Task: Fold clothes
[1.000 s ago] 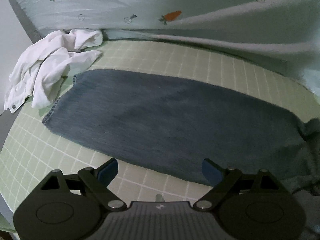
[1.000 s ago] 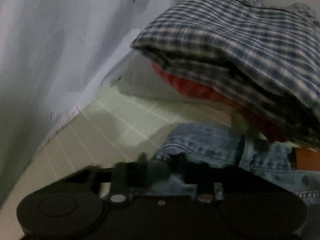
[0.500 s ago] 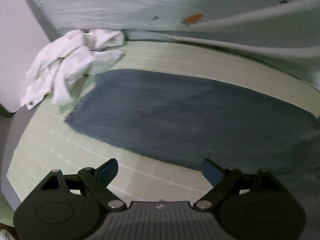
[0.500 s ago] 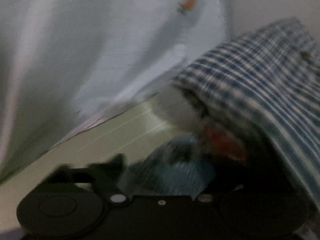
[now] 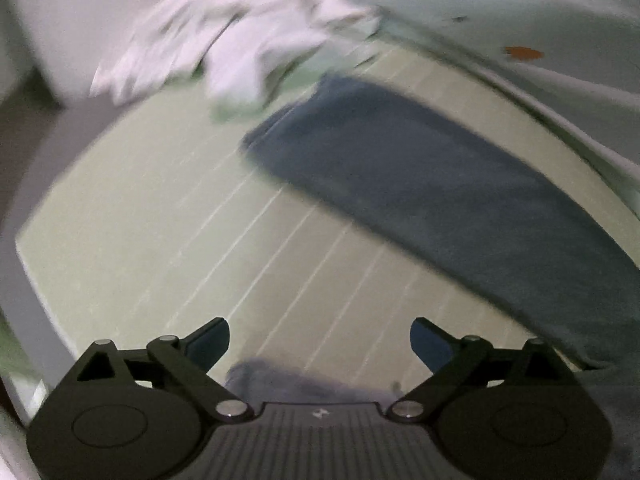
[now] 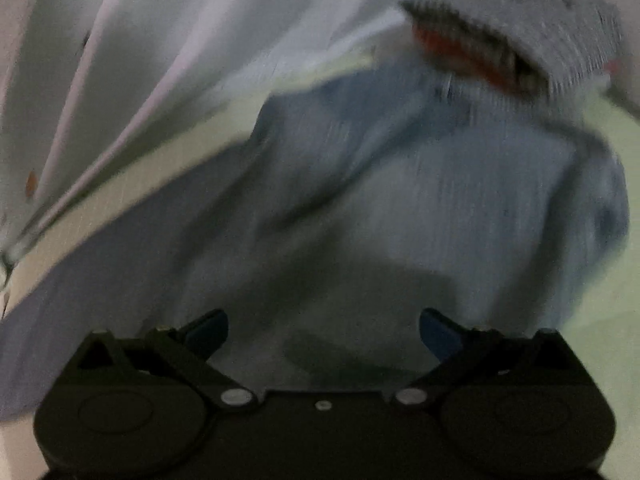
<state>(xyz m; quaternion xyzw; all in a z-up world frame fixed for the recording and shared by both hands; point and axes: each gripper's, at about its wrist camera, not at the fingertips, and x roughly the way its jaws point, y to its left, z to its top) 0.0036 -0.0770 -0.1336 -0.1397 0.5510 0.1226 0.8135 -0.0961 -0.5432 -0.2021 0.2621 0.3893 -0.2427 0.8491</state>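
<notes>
Your left gripper point(image 5: 320, 344), low in its frame, is opening with nothing between its jaws, over the pale green grid-lined sheet point(image 5: 168, 216); your right gripper point(image 6: 324, 336) is opening too, empty, above the blue denim jeans point(image 6: 460, 184); their long leg point(image 5: 420, 168) crosses the left view's right half; I'd align both leg edges before gripping; beyond lie a crumpled white garment point(image 5: 240, 44) upper left and a checked pile point(image 6: 520, 28) upper right.

Looks like a bedroom at home: a green checked sheet point(image 5: 168, 216) is covering the bed, a carrot-print quilt point(image 5: 520, 20) is bunching up at 1 o'clock, clothes lying around.
</notes>
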